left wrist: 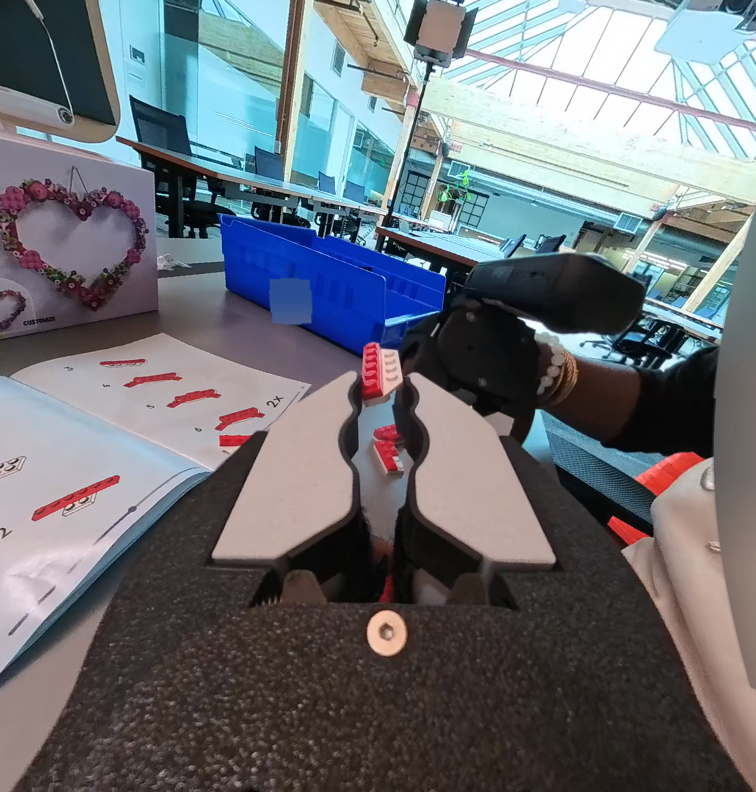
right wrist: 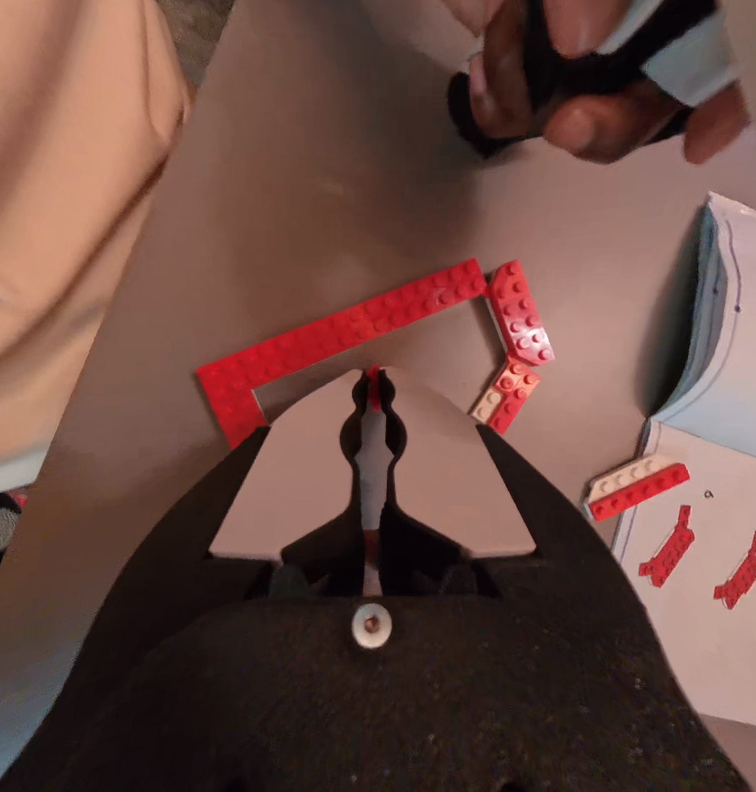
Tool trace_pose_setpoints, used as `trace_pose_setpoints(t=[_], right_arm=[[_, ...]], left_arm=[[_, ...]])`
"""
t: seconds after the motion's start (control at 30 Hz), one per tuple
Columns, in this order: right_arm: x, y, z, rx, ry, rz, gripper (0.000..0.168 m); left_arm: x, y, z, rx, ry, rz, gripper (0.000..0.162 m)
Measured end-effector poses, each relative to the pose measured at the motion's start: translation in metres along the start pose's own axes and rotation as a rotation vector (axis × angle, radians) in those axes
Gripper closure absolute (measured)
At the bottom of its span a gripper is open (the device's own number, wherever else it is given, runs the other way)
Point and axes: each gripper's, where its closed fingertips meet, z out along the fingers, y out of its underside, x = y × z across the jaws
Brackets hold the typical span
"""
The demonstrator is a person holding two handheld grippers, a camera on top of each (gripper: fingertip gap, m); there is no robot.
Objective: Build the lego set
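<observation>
My right gripper [right wrist: 372,377] is shut on a small red and white plate assembly [right wrist: 372,385], seen edge-on between its tips above the table. In the left wrist view that assembly [left wrist: 380,373] hangs just beyond my left gripper [left wrist: 382,381], whose jaws stand apart with nothing between them. The right gripper [left wrist: 410,364] reaches in from the right. On the table lie a long red L-shaped plate [right wrist: 346,334], a red wedge section [right wrist: 519,317] and a small red and white section [right wrist: 506,396]. Another red and white piece [right wrist: 637,488] lies on the instruction booklet [right wrist: 710,643].
The open booklet [left wrist: 89,450] lies at the left, the set's box [left wrist: 67,248] behind it. A blue bin [left wrist: 324,278] stands at the back. Small red pieces [left wrist: 387,450] lie under the left gripper's gap. The person's beige clothing [right wrist: 67,214] and a hand [right wrist: 581,107] are close. About 12 cm separates my left fingertips from my right.
</observation>
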Motion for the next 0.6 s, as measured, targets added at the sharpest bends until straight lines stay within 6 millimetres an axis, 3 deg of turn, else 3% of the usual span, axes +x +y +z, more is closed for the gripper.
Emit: trace_pose_setpoints(t=[0.53,0.6], right_arm=[[0.03,-0.016,-0.05,0.307,0.363,0.349,0.163],[0.033,-0.019,-0.054,0.375,0.398,0.43,0.155]], left_arm=[[0.001,-0.003,-0.002,0.016,-0.009,0.016,0.145],[0.001,-0.005,-0.003,0.032,-0.007,0.007,0.145]])
